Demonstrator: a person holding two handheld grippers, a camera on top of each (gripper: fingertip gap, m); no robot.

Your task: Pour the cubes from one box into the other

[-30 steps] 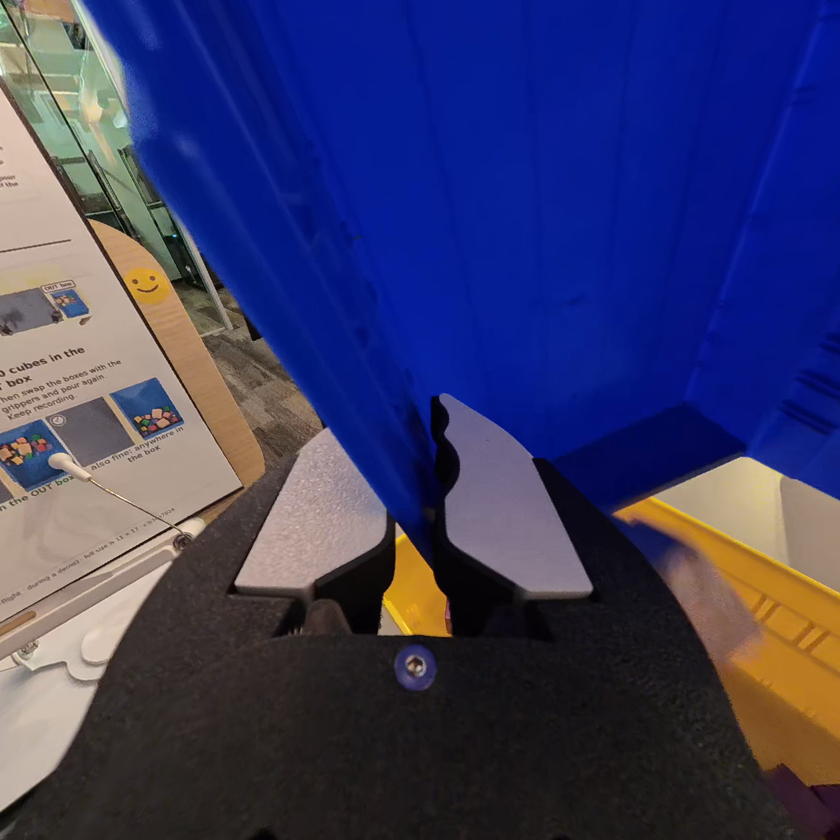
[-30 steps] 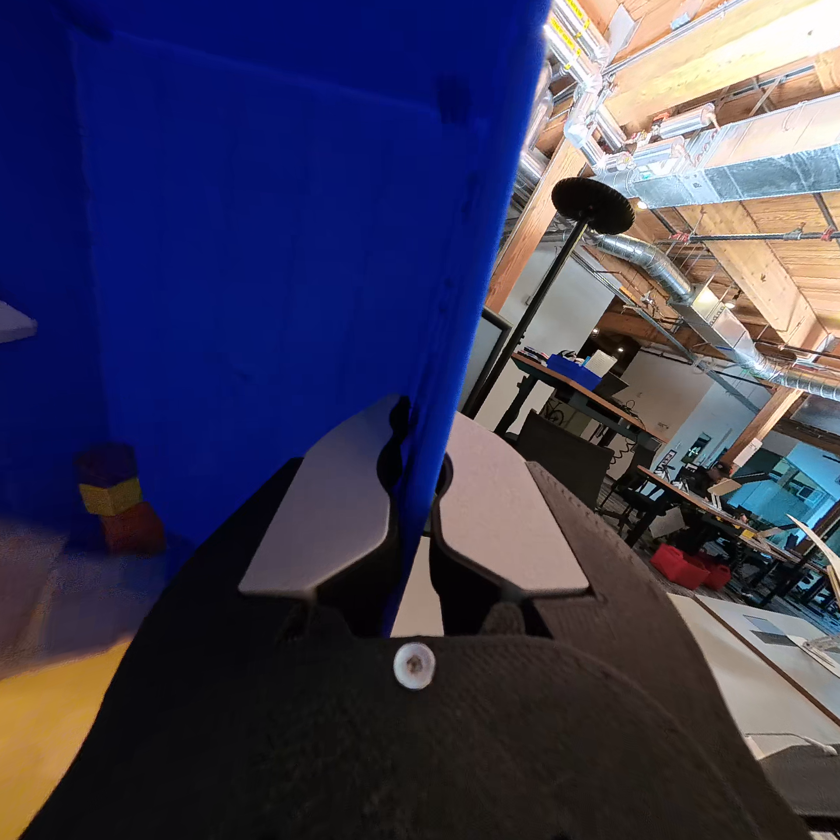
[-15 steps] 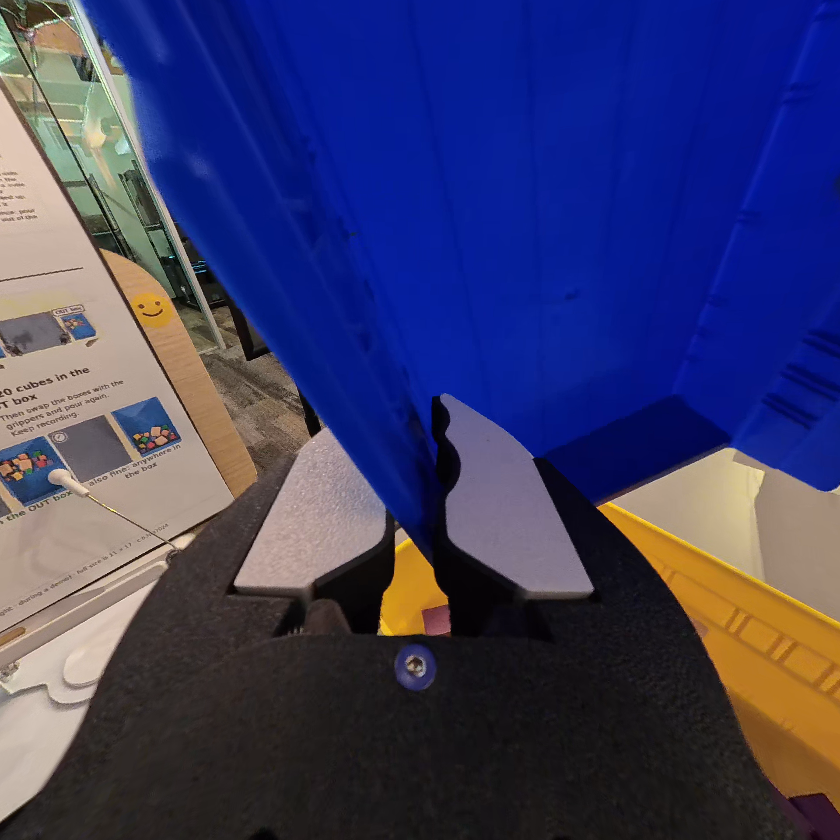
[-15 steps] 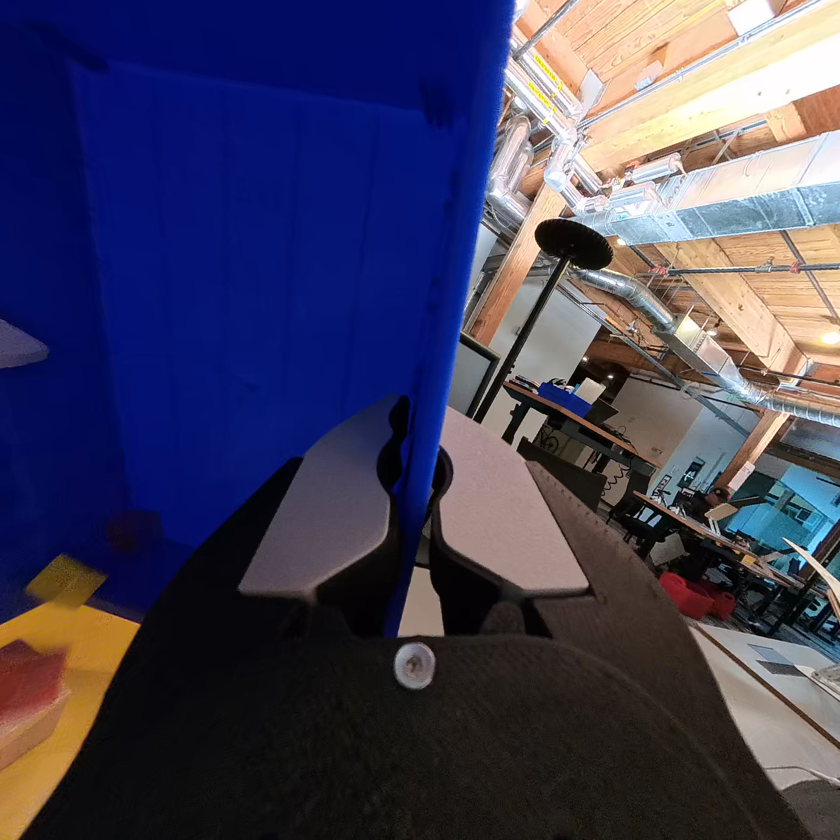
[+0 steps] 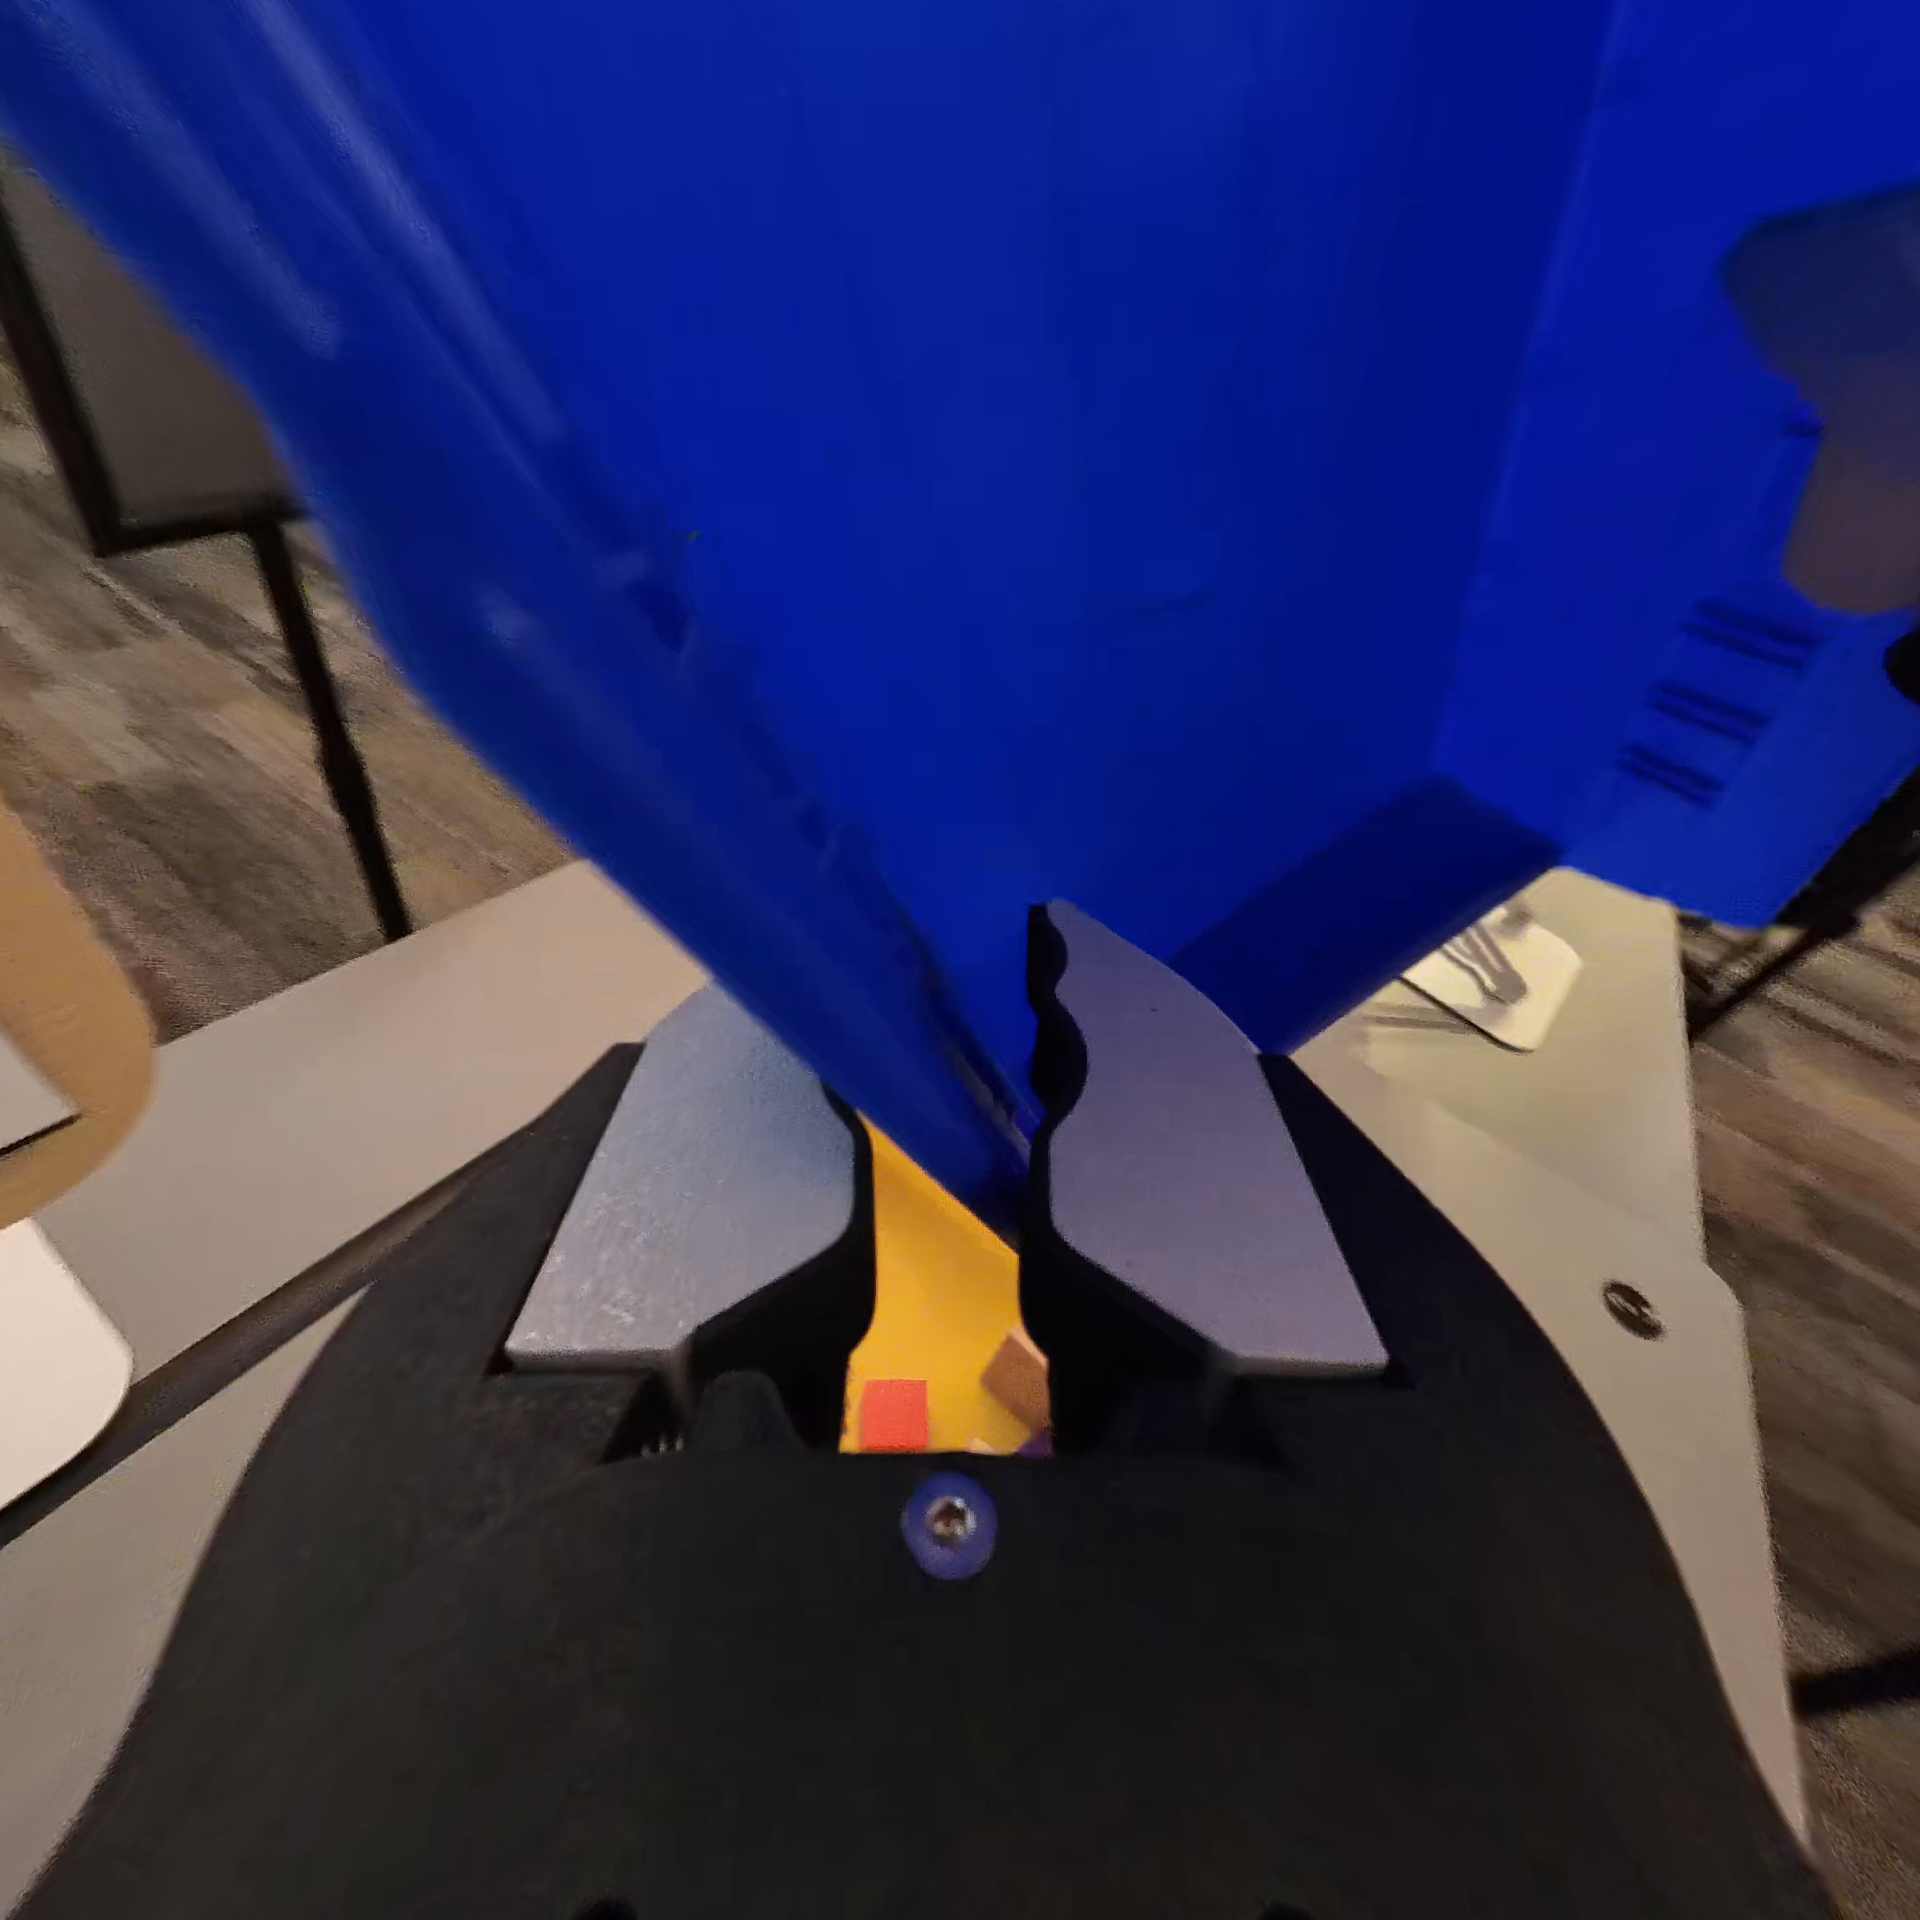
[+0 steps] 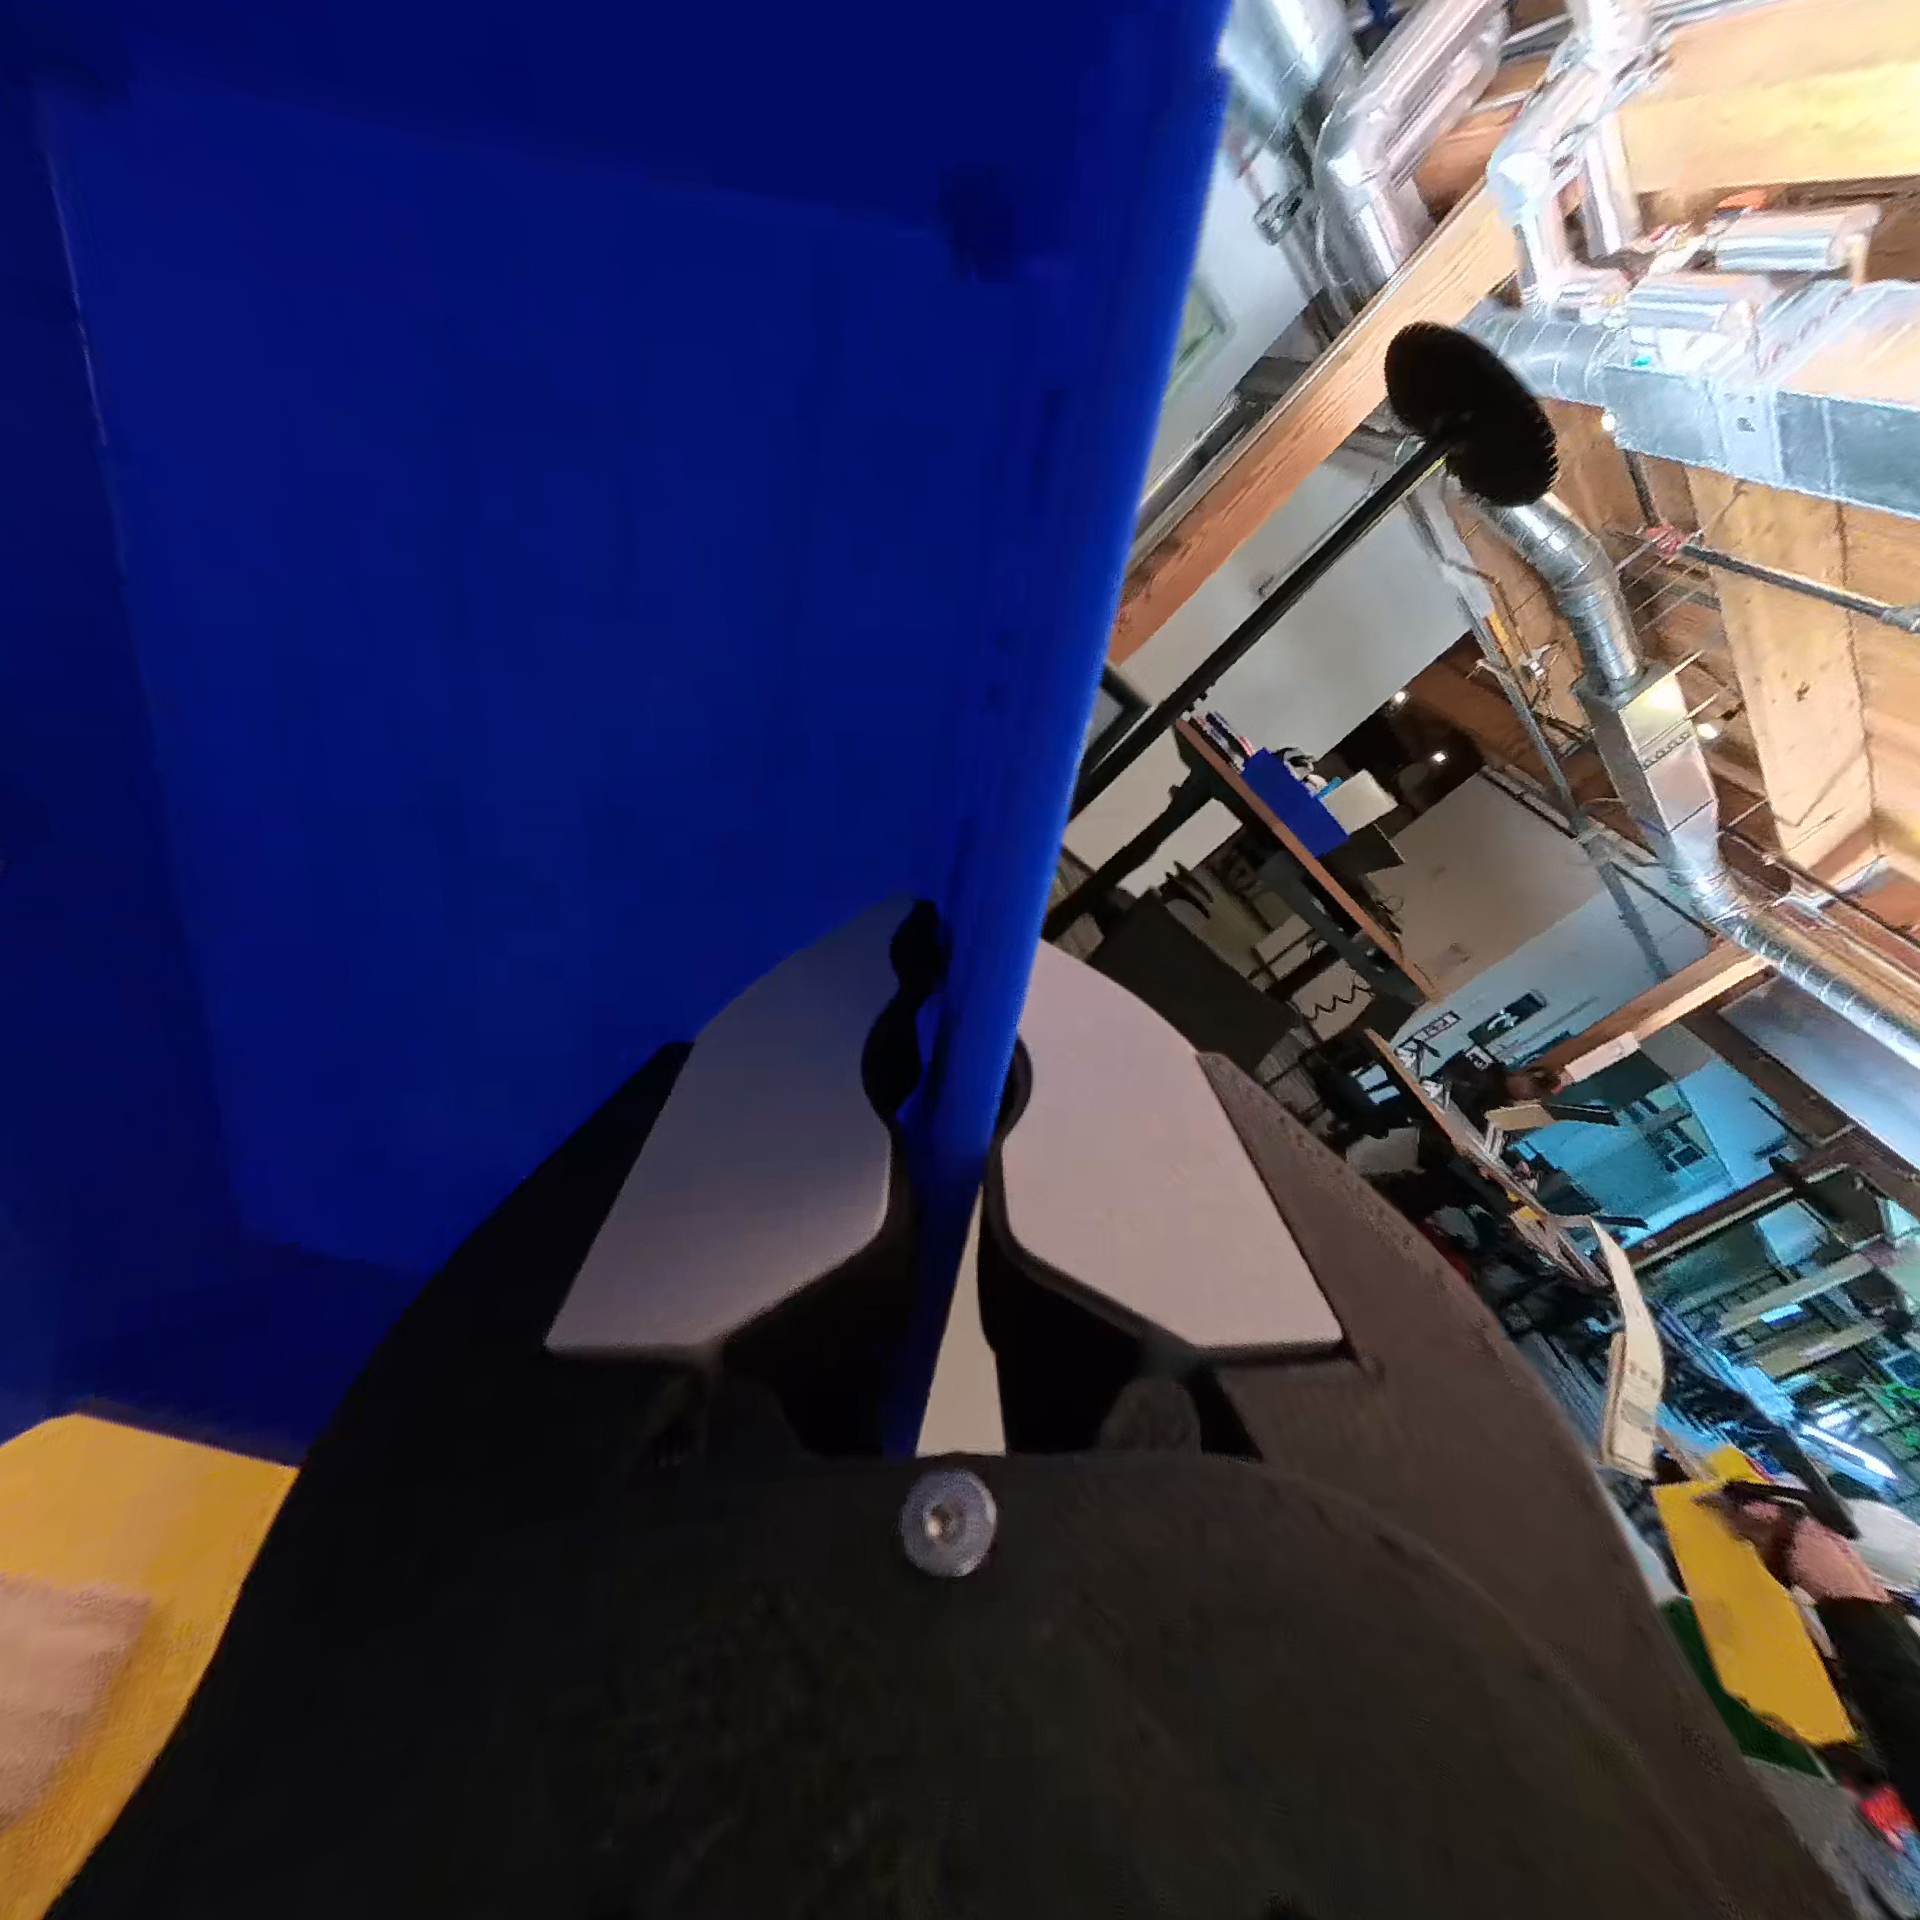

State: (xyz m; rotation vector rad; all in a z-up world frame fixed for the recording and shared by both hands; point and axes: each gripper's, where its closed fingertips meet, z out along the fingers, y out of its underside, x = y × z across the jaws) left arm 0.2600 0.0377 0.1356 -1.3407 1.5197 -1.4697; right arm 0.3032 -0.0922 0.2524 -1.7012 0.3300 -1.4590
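Note:
The blue box (image 5: pixel 1039 416) is tipped up steeply and fills both wrist views; it also shows in the right wrist view (image 6: pixel 571 623). My left gripper (image 5: pixel 977 1039) is shut on its left wall. My right gripper (image 6: pixel 956 997) is shut on its right wall. The blue box's inside shows no cubes. Below it lies the yellow box (image 5: pixel 925 1236), seen between my left fingers, with a red cube (image 5: pixel 894 1413) and a tan cube (image 5: pixel 1018 1382) in it. A corner of the yellow box (image 6: pixel 114 1538) shows at the lower left of the right wrist view.
A grey table (image 5: pixel 343 1070) lies under the boxes, its right edge (image 5: pixel 1673 1195) near carpet floor. A black stand with a round disc (image 6: pixel 1475 416) rises to the right. Desks and a person (image 6: pixel 1808 1558) are far off at the right.
The last cubes have dropped out of the blue box into the yellow one. Both grippers have swung with the box; the poster at the left has left the view.

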